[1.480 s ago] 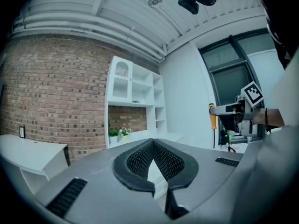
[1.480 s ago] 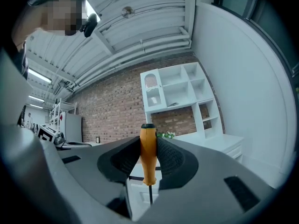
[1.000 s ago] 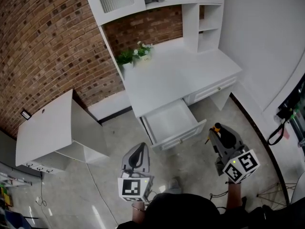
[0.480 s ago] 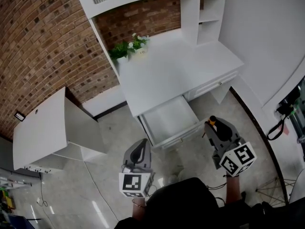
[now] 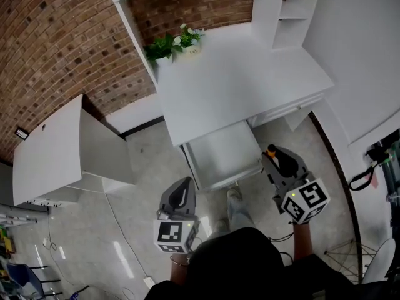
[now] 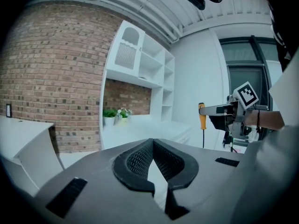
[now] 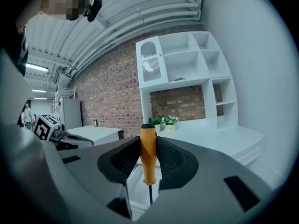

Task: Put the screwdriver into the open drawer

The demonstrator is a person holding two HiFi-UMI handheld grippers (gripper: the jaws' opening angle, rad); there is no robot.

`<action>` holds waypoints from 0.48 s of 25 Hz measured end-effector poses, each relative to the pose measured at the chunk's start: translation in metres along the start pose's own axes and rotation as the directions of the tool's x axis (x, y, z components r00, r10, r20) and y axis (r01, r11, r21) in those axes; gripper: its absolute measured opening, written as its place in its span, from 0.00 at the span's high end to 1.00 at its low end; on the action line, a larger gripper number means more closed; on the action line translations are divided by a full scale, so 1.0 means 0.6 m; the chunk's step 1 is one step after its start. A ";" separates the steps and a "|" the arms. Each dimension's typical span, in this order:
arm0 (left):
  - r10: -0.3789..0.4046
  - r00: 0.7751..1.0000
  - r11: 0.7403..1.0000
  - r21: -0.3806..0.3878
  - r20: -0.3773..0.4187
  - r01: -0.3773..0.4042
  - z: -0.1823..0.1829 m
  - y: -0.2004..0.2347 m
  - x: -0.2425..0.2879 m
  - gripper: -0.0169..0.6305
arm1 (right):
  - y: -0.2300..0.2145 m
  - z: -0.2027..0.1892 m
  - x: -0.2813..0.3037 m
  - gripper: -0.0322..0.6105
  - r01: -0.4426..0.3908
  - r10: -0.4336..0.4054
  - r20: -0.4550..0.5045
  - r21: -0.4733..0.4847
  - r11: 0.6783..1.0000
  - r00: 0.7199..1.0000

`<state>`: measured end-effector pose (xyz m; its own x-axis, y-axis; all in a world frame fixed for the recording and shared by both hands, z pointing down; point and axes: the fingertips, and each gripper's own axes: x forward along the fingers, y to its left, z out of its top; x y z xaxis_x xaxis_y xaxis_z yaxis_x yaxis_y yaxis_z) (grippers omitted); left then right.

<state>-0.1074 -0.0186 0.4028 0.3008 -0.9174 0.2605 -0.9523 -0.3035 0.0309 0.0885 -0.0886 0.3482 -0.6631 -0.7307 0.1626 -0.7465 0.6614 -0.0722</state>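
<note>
An orange-handled screwdriver (image 7: 148, 157) stands upright between the pads of my right gripper (image 7: 148, 164), which is shut on its handle; the thin shaft (image 7: 150, 195) points down. In the head view the right gripper (image 5: 279, 163) hangs just off the front right corner of the open white drawer (image 5: 207, 169), with the screwdriver's dark cap (image 5: 271, 149) on top. My left gripper (image 5: 180, 194) hovers over the floor in front of the drawer's left side. In the left gripper view the left gripper (image 6: 152, 143) has its fingertips touching and holds nothing. The screwdriver (image 6: 202, 118) shows there at the right.
The drawer belongs to a white desk (image 5: 237, 86) with a shelf unit (image 5: 289, 11) and a potted plant (image 5: 170, 44) against a brick wall. A white cabinet (image 5: 59, 152) stands at the left. Cables (image 5: 365, 170) hang at the far right. The person's foot (image 5: 236, 204) is on the floor below the drawer.
Both grippers have moved closer to the desk and a little lower. The right gripper, still holding the screwdriver, now sits beside the drawer's front right corner.
</note>
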 end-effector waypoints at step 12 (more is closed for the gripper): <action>0.051 0.990 0.995 -0.080 -0.131 -0.062 -0.048 0.026 0.156 0.96 | -0.067 -0.083 0.181 0.77 -0.222 0.213 -0.207 -0.018 0.975 0.955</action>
<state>-0.0955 -0.1019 0.4556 0.2429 -0.8902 0.3855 -0.9701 -0.2248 0.0920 0.0491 -0.1859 0.4178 -0.7811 -0.5216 0.3432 -0.5797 0.8100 -0.0883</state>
